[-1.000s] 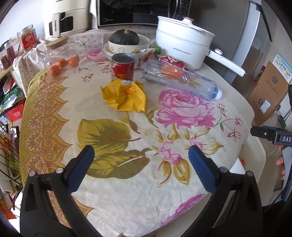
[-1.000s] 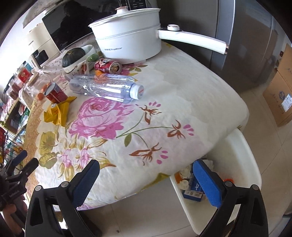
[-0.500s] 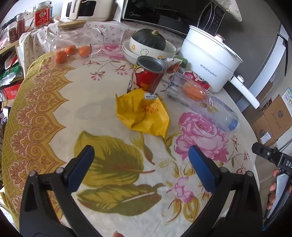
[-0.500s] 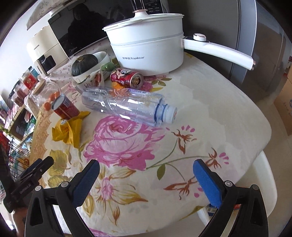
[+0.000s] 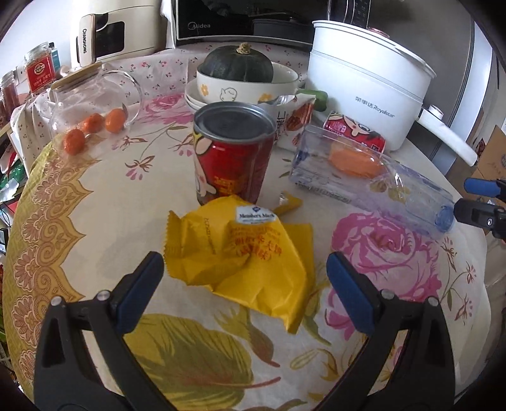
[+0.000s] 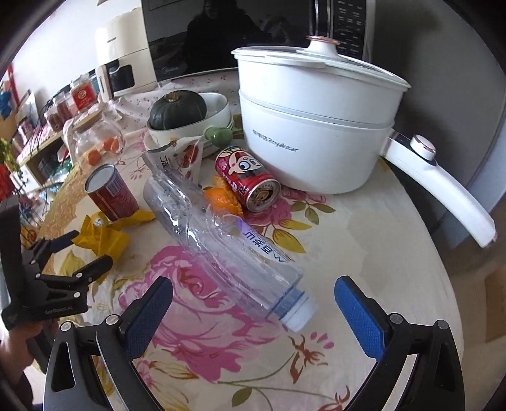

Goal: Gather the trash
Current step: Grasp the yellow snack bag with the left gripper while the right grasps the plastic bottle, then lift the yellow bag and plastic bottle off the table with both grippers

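A crumpled yellow wrapper [image 5: 249, 253] lies on the floral tablecloth, just ahead of my open left gripper [image 5: 245, 278]; it also shows in the right wrist view [image 6: 104, 237]. An upright red can [image 5: 232, 158] stands right behind it. A clear empty plastic bottle [image 6: 227, 243] lies on its side, its cap end between the jaws of my open right gripper [image 6: 253, 303]. A second red can [image 6: 248, 178] lies on its side beside orange peel [image 6: 221, 199]. A torn snack packet [image 6: 177, 158] stands behind the bottle.
A white electric pot [image 6: 316, 126] with a long handle [image 6: 442, 189] stands at the back right. A bowl with a dark squash [image 5: 237, 66], a glass jar with small oranges [image 5: 95, 104], a microwave [image 5: 237, 19] and jars line the back.
Both grippers moved forward over the table. The left closed in on the yellow wrapper; the right came up to the bottle's cap end. Both stayed open.
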